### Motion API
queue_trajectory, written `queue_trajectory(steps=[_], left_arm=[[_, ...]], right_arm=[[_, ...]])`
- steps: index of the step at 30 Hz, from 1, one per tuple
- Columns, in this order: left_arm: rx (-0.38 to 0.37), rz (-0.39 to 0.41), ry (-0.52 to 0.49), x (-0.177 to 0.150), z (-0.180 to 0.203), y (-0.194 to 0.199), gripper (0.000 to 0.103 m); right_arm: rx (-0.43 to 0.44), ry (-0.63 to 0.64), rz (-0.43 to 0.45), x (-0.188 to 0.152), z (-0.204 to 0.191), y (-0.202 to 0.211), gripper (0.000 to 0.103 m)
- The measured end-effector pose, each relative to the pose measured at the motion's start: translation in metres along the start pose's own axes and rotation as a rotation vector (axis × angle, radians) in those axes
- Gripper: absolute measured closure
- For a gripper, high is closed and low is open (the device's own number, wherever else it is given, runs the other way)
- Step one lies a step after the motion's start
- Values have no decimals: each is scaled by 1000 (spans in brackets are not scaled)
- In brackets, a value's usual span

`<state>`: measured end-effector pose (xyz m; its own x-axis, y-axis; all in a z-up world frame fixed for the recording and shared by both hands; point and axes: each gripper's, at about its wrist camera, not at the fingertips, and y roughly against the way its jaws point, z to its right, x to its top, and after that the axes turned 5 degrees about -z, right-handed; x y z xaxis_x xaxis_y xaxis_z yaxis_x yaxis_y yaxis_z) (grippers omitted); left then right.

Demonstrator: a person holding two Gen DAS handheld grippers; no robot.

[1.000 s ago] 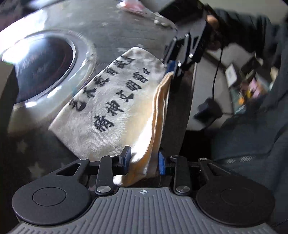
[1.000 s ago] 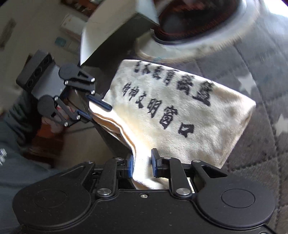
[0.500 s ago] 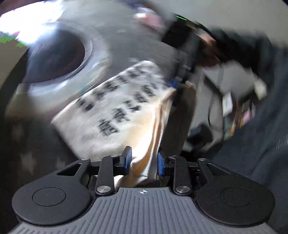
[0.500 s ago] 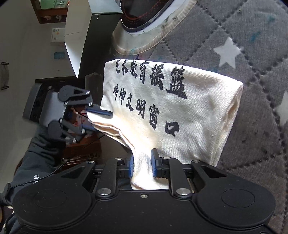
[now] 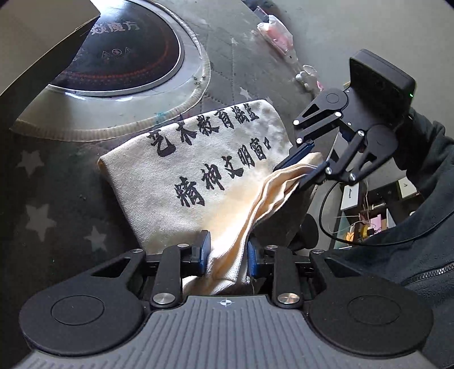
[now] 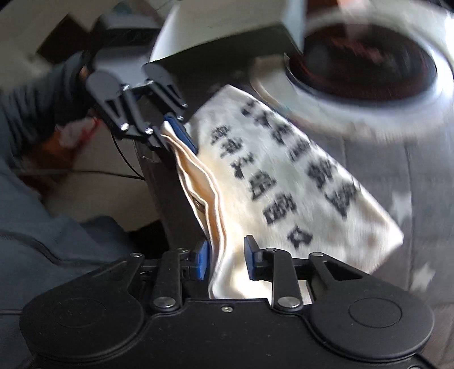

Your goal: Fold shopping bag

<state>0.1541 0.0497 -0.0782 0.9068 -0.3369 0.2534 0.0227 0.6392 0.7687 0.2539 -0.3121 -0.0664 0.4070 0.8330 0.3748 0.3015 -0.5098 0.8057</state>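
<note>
The cream cloth shopping bag [image 5: 198, 170] with black Chinese characters lies folded on the grey star-patterned tablecloth [image 5: 42, 204]. My left gripper [image 5: 226, 252] is shut on the bag's near corner of layered edges. My right gripper [image 5: 305, 164] shows across the bag with its jaws around the other corner. In the blurred right wrist view my right gripper [image 6: 225, 257] has its jaws parted, the bag [image 6: 283, 184] edge passing between them against the left pad. The left gripper [image 6: 176, 133] there pinches the far corner.
A round black induction cooktop [image 5: 122, 48] with a pale rim sits in the table beyond the bag. A cardboard box [image 6: 227, 25] stands beside it. Small plastic-wrapped items [image 5: 276, 34] lie at the far edge. The table edge runs under the bag's gripped side.
Both grippers have swung with the bag's edge. The right gripper's jaws, tight on the cloth before, now stand wider apart. The right view is blurred by motion.
</note>
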Motion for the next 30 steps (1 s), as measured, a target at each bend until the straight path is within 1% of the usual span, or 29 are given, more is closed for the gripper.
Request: queue_trajectory(steps=[1, 3, 4, 5, 7, 8, 10, 12, 13, 15, 16, 18, 20, 22, 24, 25, 26, 28, 30], left_arm=[[7, 3, -7, 0, 1, -1, 74], [26, 9, -27, -1, 5, -2, 74], [41, 13, -39, -2, 9, -2, 74], [55, 18, -51, -3, 13, -1, 73], [124, 42, -135, -8, 31, 3, 71], [141, 48, -158, -10, 36, 5, 69], [194, 81, -231, -14, 54, 14, 65], [232, 122, -283, -18, 72, 25, 64], [242, 146, -305, -19, 82, 30, 64], [234, 171, -342, -20, 98, 34, 64], [218, 175, -376, -21, 109, 33, 67], [199, 186, -439, -21, 130, 29, 67], [222, 206, -516, -22, 149, 27, 67], [208, 181, -542, -21, 154, 21, 66], [198, 144, -525, -16, 152, 8, 66], [213, 111, -505, -12, 146, -5, 68], [229, 95, -497, -10, 142, -12, 71], [262, 71, -471, -4, 127, -29, 71], [282, 61, -466, -1, 117, -37, 75]], right_arm=[[9, 4, 11, 1, -1, -2, 74], [-15, 22, 17, 2, -2, -7, 74], [-3, 10, 22, 4, -1, -11, 78], [51, -62, 27, 8, 7, -16, 85], [148, -196, 29, 9, 26, -24, 87], [177, -240, 31, 10, 31, -30, 88], [306, -414, 16, 4, 58, -41, 89], [389, -518, 2, -1, 75, -48, 91], [426, -569, -4, -4, 84, -53, 93], [463, -610, -17, -6, 92, -57, 94], [480, -627, -26, -6, 96, -59, 94], [485, -629, -38, -4, 96, -61, 94], [489, -632, -50, -2, 97, -63, 94], [493, -633, -58, 0, 98, -64, 95], [496, -633, -64, 0, 99, -63, 94], [496, -630, -66, 1, 99, -63, 94], [494, -629, -65, 1, 99, -63, 94], [490, -626, -60, 1, 98, -63, 94], [487, -625, -55, 1, 98, -63, 94]])
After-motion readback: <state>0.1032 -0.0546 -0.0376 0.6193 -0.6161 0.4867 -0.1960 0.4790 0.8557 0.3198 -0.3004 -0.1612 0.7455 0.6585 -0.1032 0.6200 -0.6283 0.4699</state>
